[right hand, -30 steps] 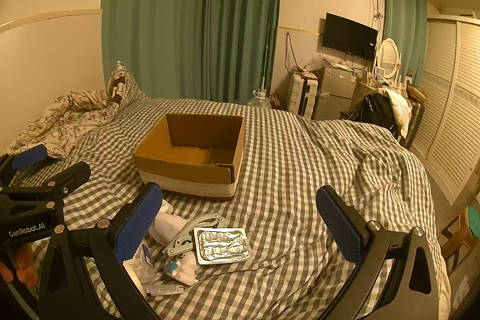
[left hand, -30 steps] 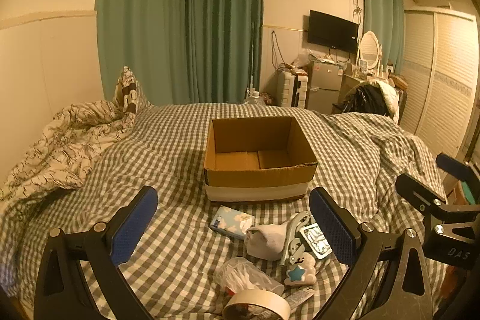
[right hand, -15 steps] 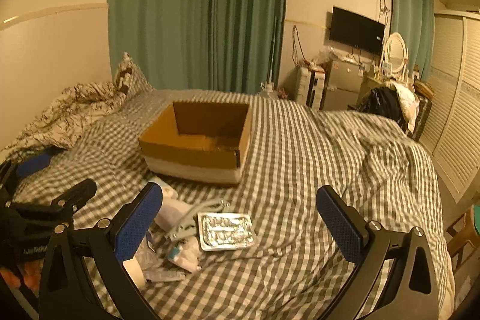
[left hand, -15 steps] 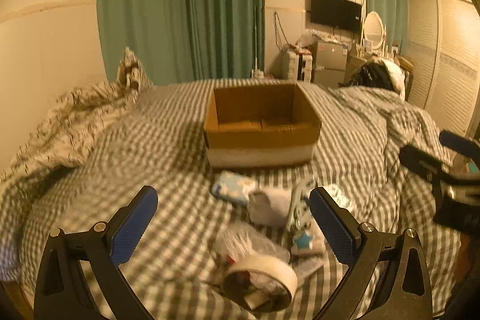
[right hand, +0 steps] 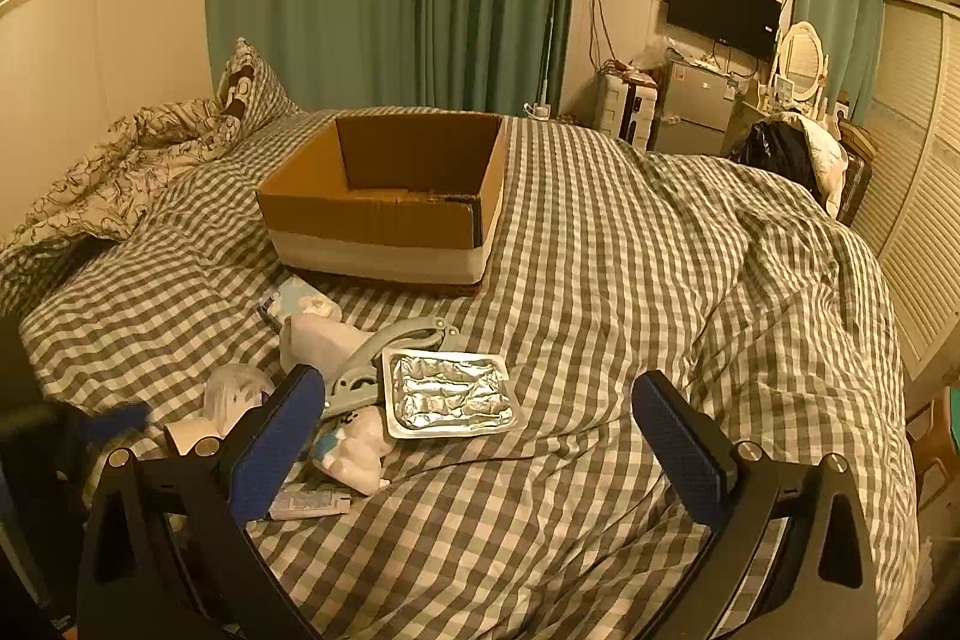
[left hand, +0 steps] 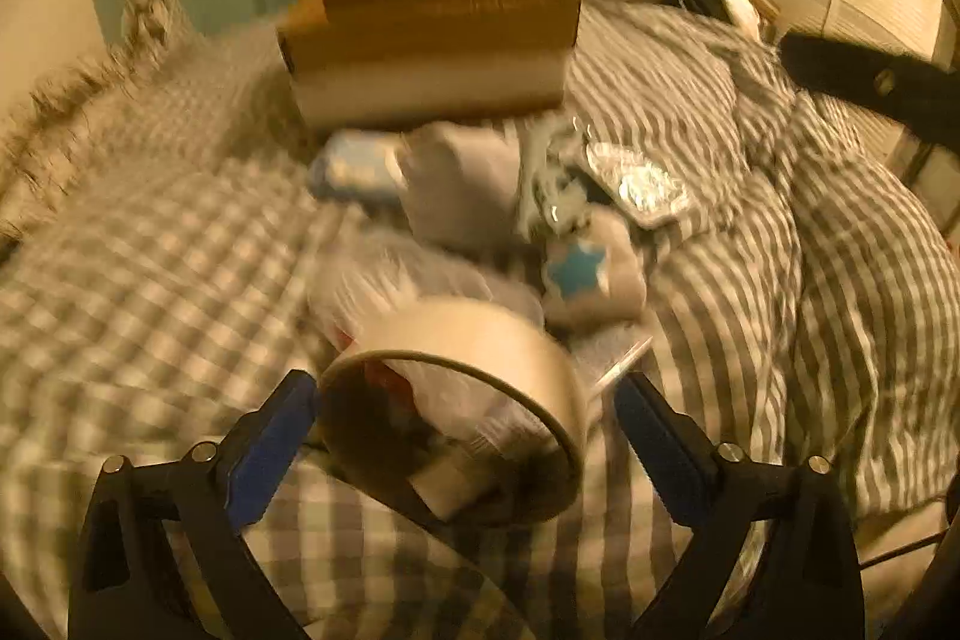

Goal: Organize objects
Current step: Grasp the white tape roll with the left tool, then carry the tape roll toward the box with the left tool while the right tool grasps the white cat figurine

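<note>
The left tongs (left hand: 459, 451) are spread wide, low over the checked bed cover (left hand: 150, 292), and a roll of pale tape (left hand: 462, 400) lies between the blue pads: the left pad sits just beside the roll's rim, the right pad stands a little clear of it, so nothing is gripped. This view is blurred. Just ahead of the roll lies a crumpled clear plastic bag (left hand: 408, 280), and ahead to the right a small white figure with a blue star (left hand: 591, 274). Beyond these come a white bundle (left hand: 462, 190), a blue packet (left hand: 351, 172) to its left and a foil tray (left hand: 642, 184) to its right. Farthest ahead stands the open cardboard box (left hand: 429, 51).

The right tongs (right hand: 477, 439) are also wide open and hold nothing, above the cover. By the left pad sits the white figure (right hand: 357, 451), with a flat small packet (right hand: 309, 505) nearer. Just ahead, between the pads but toward the left, lies the foil tray (right hand: 450, 394), touching a grey plastic tool (right hand: 390, 349). Far ahead and left stands the box (right hand: 384, 202), its inside showing no items.
</note>
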The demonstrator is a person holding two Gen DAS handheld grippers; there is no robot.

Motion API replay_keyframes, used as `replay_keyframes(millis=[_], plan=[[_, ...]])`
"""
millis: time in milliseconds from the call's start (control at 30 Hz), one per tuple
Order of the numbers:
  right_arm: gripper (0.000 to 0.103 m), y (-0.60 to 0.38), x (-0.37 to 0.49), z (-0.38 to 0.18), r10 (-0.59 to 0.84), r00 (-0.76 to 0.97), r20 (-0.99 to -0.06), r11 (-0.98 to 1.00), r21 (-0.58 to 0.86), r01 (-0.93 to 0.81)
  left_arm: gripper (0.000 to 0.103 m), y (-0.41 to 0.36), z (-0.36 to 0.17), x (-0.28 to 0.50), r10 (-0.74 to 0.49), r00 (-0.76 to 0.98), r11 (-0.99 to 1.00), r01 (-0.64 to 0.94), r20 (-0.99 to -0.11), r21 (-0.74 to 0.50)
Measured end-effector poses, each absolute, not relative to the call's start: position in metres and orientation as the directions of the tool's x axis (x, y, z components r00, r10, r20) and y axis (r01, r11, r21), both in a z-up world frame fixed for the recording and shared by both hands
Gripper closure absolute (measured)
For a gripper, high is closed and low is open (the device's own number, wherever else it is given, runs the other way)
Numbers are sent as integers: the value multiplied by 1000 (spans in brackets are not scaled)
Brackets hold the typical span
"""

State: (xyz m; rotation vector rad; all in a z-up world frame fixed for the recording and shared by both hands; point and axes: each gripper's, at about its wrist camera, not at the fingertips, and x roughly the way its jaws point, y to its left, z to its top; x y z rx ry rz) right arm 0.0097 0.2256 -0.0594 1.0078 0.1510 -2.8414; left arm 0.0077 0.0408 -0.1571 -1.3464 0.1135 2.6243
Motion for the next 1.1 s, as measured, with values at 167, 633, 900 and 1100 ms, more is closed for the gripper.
replay_keyframes(millis=[167,633,900,1100], plan=[[0,224,8,-66,-83,-758,-647,-987,-53,153,14,39,-150,9,140,-593,-972,-236,-793,4],[0,186,-20,-124,-120,-624,-772,-973,-32,228,14,-9,-70,-17,100,-714,-989,-150,-693,11],[22,175,-46,-174,-180,-465,-867,-969,76,233,14,-26,-74,-26,102,-708,-993,-117,-699,-27],[59,169,-34,-165,-240,-453,-859,-951,115,286,14,-25,-73,-23,100,-709,-993,-112,-698,-29]])
